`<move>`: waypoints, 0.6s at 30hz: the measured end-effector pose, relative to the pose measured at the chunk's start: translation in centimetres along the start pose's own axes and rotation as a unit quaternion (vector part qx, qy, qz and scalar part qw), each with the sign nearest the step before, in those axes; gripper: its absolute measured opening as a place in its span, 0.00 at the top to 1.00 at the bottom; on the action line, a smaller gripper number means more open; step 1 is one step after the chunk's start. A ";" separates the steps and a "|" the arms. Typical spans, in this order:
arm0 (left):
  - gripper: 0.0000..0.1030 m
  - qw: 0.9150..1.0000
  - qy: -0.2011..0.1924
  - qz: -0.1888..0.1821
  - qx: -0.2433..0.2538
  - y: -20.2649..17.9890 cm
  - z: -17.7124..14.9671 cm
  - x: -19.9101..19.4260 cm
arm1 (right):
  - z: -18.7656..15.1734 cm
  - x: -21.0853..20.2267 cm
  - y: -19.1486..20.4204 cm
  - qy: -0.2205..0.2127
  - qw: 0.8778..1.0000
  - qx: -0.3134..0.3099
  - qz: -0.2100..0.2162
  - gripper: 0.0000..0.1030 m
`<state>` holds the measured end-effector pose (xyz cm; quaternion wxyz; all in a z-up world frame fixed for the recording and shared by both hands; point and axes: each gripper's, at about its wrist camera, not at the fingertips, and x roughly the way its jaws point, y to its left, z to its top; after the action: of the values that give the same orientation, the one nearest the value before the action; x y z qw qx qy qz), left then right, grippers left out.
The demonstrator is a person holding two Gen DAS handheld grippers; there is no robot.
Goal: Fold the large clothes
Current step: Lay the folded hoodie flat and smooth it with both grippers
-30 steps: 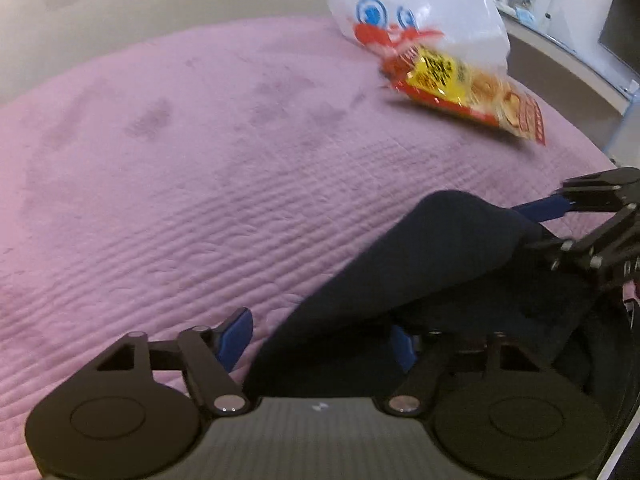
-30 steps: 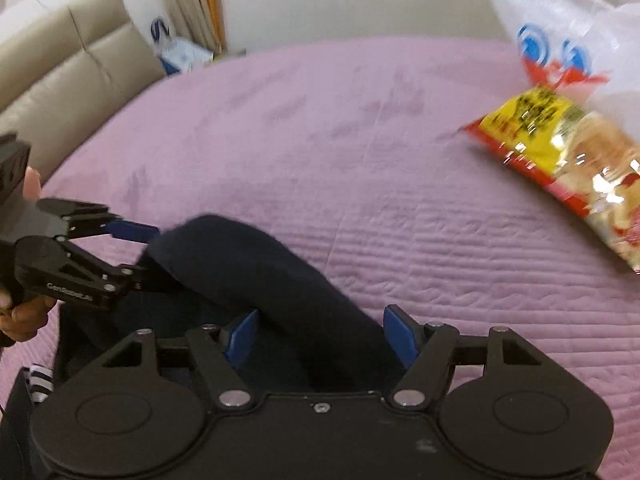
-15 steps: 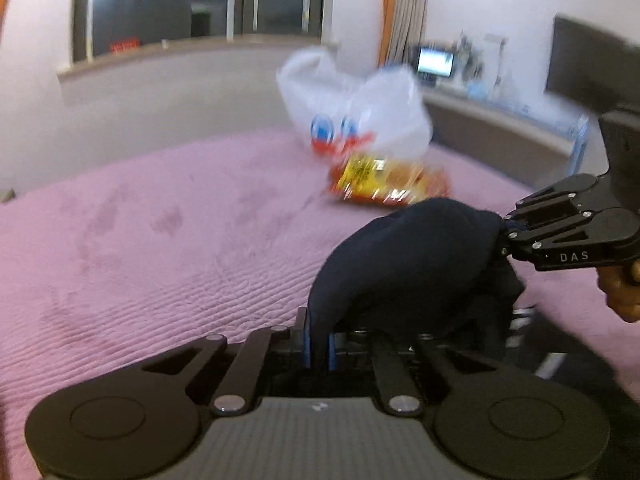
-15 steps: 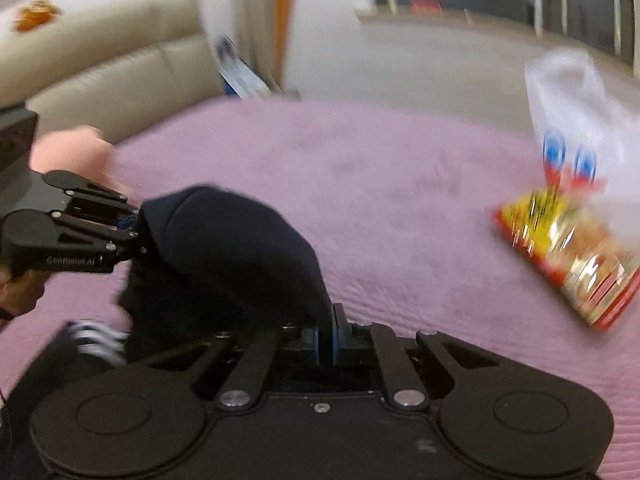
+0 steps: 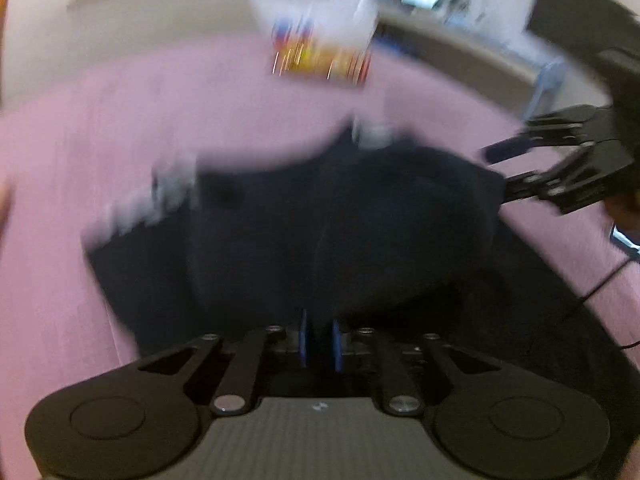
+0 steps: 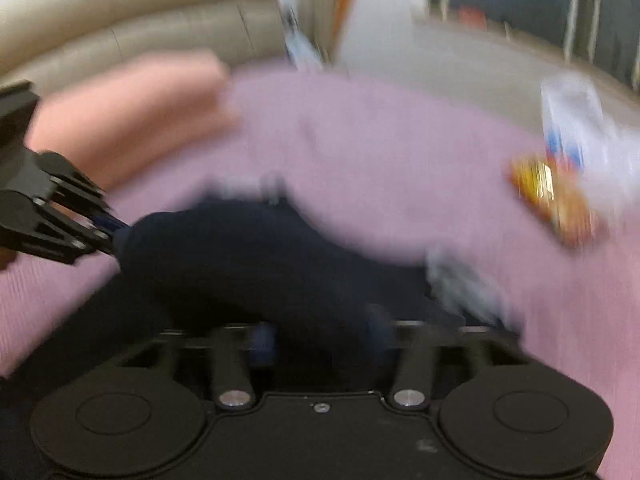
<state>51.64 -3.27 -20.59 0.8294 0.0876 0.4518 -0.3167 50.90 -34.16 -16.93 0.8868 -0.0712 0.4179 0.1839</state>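
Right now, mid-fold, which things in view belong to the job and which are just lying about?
Part of the job:
- dark navy garment
- left hand-held gripper, shut on the garment
- right hand-held gripper, jaws apart, around a fold of the garment
- purple bedspread underneath

Lying about:
- snack packet
- white plastic bag
- pink pillow

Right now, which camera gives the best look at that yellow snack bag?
The right wrist view: the snack bag lies unblocked on the pink bedspread, though blurred. The left wrist view shows only streaky smears of it.
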 end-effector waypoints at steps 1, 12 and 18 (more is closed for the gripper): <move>0.85 0.999 0.014 -0.002 -0.030 0.7 -1.2 0.2 | -1.5 0.0 -0.3 0.018 0.999 0.033 0.004 0.28; 0.42 0.948 -0.093 -0.044 -0.300 6.8 1.4 2.4 | -3.2 4.3 -5.8 0.006 0.893 0.448 0.052 0.25; 0.95 0.978 -0.030 0.019 -0.205 4.7 4.2 7.6 | -1.7 6.8 -4.5 0.019 0.899 0.434 0.050 0.91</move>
<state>60.39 -4.79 -24.91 0.8487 -0.0857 0.4802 -0.2043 55.41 -36.97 -23.37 0.8112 0.3388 0.4758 0.0268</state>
